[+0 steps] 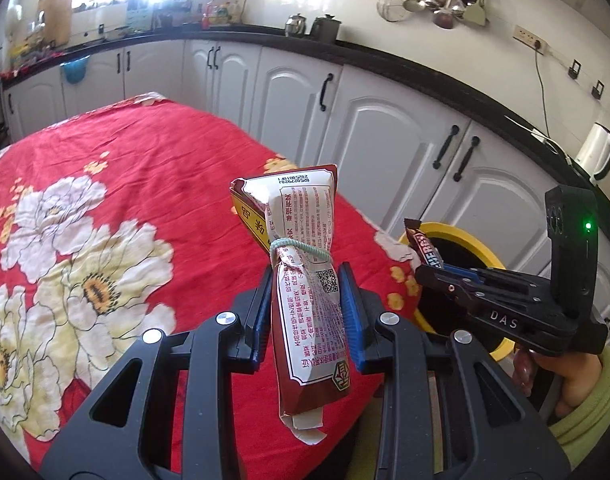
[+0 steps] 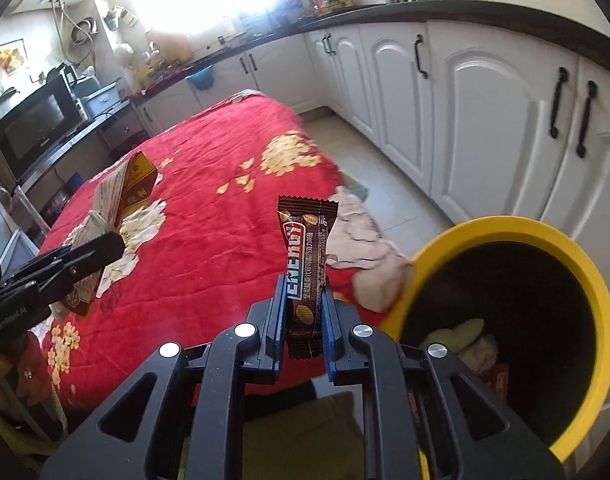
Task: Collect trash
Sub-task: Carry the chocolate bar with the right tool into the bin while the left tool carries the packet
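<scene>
My left gripper (image 1: 307, 276) is shut on a brown and white snack bag (image 1: 305, 280) tied with a green string, held upright over the table's near edge; the same bag (image 2: 113, 196) shows at the left of the right wrist view. My right gripper (image 2: 304, 288) is shut on a brown "ENERGY" candy wrapper (image 2: 305, 264), held upright beside the yellow-rimmed bin (image 2: 597, 304). That wrapper (image 1: 423, 246) appears over the bin (image 1: 469, 234) in the left wrist view. The bin holds some trash, including pale and red pieces.
A table under a red floral cloth (image 1: 125, 184) fills the left and middle. White cabinets (image 1: 377, 136) under a black counter run along the far side and right. Tiled floor (image 2: 369, 172) lies between table and cabinets. A microwave (image 2: 37, 124) stands at the left.
</scene>
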Tool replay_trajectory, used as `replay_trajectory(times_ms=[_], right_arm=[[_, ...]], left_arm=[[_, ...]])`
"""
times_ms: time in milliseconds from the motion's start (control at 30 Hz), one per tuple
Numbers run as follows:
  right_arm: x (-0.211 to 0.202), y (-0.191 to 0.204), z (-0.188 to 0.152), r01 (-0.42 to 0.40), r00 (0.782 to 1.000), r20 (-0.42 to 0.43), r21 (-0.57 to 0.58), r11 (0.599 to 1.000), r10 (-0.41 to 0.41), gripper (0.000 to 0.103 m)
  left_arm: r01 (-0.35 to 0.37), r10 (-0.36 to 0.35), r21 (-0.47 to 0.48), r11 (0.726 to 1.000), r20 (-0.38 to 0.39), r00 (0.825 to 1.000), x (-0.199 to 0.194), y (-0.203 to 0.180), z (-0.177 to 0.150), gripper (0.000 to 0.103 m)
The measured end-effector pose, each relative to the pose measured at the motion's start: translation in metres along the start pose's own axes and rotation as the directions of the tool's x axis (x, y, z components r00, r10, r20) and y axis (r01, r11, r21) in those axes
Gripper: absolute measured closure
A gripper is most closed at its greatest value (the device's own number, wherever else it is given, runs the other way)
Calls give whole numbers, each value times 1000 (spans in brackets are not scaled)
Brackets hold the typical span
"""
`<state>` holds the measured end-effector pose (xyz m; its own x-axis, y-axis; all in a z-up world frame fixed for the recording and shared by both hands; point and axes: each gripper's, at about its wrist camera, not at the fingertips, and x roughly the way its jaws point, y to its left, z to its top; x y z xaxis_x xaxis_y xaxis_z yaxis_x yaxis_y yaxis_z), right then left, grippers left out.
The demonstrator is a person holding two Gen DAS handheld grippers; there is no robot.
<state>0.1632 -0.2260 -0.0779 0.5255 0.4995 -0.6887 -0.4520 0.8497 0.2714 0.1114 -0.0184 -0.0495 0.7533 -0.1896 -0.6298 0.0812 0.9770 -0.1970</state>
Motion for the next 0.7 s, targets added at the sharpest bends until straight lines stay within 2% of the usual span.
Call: replay_trajectory(times_ms=[333,700], right_arm=[[-37,-30,-7,70,995,73,56,996,-74,88],[-76,-59,-21,187,971,135,98,978,-199,88]], left_arm=[[48,-50,56,997,22,999,2,-31,9,79],[90,-94,99,991,34,995,9,-58,13,79]])
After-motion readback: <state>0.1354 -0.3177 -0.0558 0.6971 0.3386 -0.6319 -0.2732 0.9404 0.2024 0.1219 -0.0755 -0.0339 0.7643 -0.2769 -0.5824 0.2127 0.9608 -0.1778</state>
